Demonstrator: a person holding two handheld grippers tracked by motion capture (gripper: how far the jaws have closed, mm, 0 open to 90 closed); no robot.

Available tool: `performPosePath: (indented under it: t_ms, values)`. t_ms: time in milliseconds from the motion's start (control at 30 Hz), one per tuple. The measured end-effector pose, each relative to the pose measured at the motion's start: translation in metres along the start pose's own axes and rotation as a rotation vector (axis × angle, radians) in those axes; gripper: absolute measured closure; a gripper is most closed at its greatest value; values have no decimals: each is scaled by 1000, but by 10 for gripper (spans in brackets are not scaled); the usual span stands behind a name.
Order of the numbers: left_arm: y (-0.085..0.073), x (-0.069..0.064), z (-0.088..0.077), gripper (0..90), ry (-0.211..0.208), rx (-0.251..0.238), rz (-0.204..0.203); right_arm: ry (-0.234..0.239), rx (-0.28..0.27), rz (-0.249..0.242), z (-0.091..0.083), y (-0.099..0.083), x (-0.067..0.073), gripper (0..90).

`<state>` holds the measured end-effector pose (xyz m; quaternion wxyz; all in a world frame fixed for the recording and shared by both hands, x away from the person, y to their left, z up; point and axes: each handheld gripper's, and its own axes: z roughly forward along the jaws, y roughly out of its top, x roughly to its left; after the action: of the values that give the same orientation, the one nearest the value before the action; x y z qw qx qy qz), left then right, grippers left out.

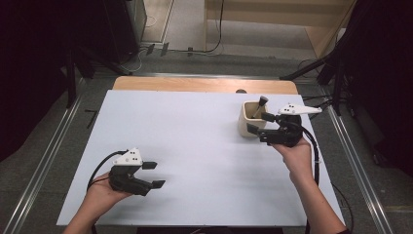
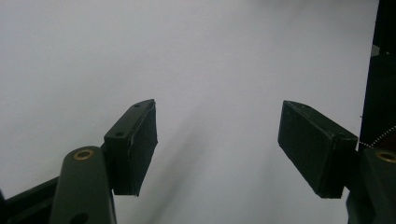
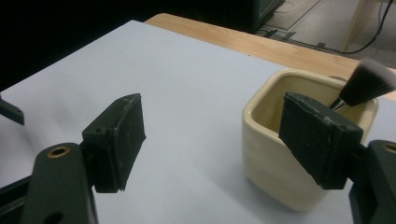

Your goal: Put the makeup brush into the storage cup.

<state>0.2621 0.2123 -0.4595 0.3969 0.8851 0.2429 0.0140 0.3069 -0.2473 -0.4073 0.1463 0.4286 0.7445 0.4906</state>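
both hands hold black tongs over the pale blue tabletop (image 1: 195, 146): left tongs (image 1: 153, 174) gape with nothing between them. right tongs (image 1: 258, 123) stand apart beside the cream square ceramic cup (image 3: 280, 158), one pad at its near wall; a dark-handled makeup brush (image 3: 366, 84) leans inside it.

glossy cream ceramic cup (image 3: 280, 172), soft-bristled brush (image 3: 369, 81), matt white tabletop (image 1: 195, 146), matt black tool pads (image 3: 119, 140)

A wooden table (image 1: 146, 84) carries a white sheet (image 1: 195, 146) that covers nearly all of it; bare wood shows along the far edge. A cream cup (image 1: 249, 127) stands on the sheet, far right.
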Motion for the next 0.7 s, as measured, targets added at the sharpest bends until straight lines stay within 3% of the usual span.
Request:
performPosePath:
  t_ms: [133, 700]
  values:
    - [0, 0, 0, 289, 1, -1, -1, 67, -10, -1, -1, -5, 4, 235]
    - [0, 0, -1, 289, 0, -7, 1, 140, 46, -62, 7, -35, 23, 235]
